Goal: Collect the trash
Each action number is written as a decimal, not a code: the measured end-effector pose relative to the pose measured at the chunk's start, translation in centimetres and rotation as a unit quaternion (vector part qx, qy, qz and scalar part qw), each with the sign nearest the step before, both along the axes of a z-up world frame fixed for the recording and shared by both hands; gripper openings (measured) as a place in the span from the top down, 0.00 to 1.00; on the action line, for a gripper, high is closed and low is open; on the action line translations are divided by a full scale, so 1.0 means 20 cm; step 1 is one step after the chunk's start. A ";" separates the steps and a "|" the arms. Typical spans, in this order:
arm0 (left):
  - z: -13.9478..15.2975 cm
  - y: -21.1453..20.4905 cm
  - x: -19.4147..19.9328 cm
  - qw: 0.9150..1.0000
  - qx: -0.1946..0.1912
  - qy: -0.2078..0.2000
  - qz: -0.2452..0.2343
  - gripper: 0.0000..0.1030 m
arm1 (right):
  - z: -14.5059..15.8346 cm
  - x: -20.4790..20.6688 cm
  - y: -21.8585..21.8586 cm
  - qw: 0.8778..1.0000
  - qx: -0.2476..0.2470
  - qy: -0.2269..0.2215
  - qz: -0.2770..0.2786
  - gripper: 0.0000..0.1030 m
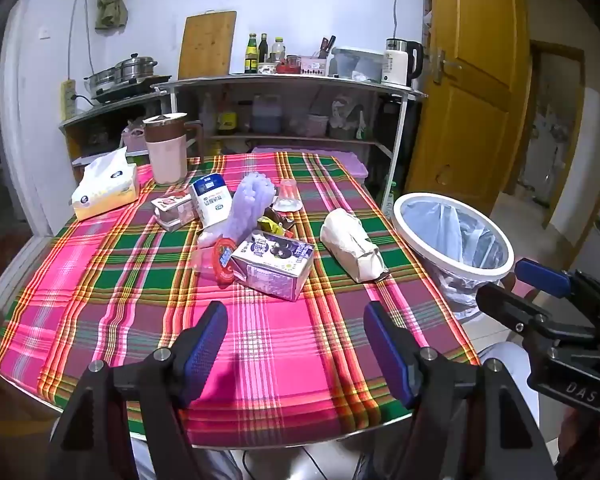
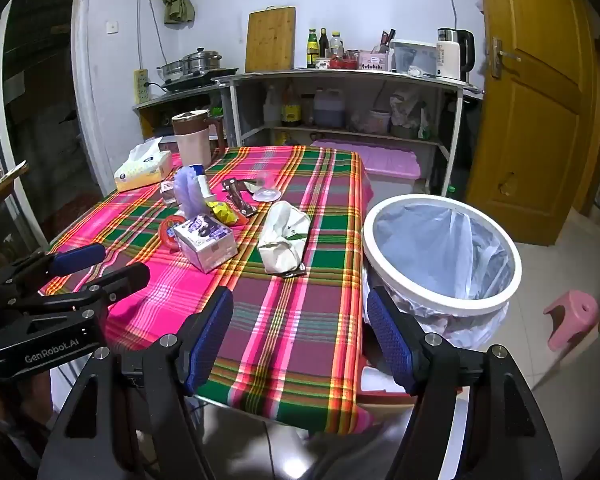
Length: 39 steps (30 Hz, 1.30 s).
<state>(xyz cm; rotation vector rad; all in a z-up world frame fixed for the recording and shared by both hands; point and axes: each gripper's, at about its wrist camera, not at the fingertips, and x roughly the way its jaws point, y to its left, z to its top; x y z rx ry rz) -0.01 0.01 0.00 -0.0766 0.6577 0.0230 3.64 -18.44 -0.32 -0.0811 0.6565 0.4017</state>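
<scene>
Trash lies in a pile mid-table on the plaid cloth (image 1: 260,344): a purple milk carton (image 1: 274,264) (image 2: 206,246), a red lid (image 1: 224,258), a white-blue carton (image 1: 212,200), a lilac bubbly wrapper (image 1: 248,204), yellow snack wrappers (image 2: 224,212), a clear cup (image 1: 288,196) and a crumpled white bag (image 1: 352,244) (image 2: 284,240). A white bin with a plastic liner (image 1: 452,232) (image 2: 440,252) stands off the table's right edge. My left gripper (image 1: 296,344) is open and empty above the near cloth. My right gripper (image 2: 300,340) is open and empty near the table's front right corner, beside the bin.
A tissue box (image 1: 104,188) and a brown-and-cream jug (image 1: 168,148) stand at the table's back left. Shelves with bottles, a kettle (image 1: 400,60) and pots line the wall. A wooden door (image 1: 468,80) is right; a pink stool (image 2: 572,316) sits on the floor.
</scene>
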 end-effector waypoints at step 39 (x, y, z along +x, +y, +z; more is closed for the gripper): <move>0.00 0.00 0.00 1.000 -0.003 -0.002 0.000 0.32 | 0.01 -0.01 0.01 1.000 -0.002 -0.001 0.000 0.32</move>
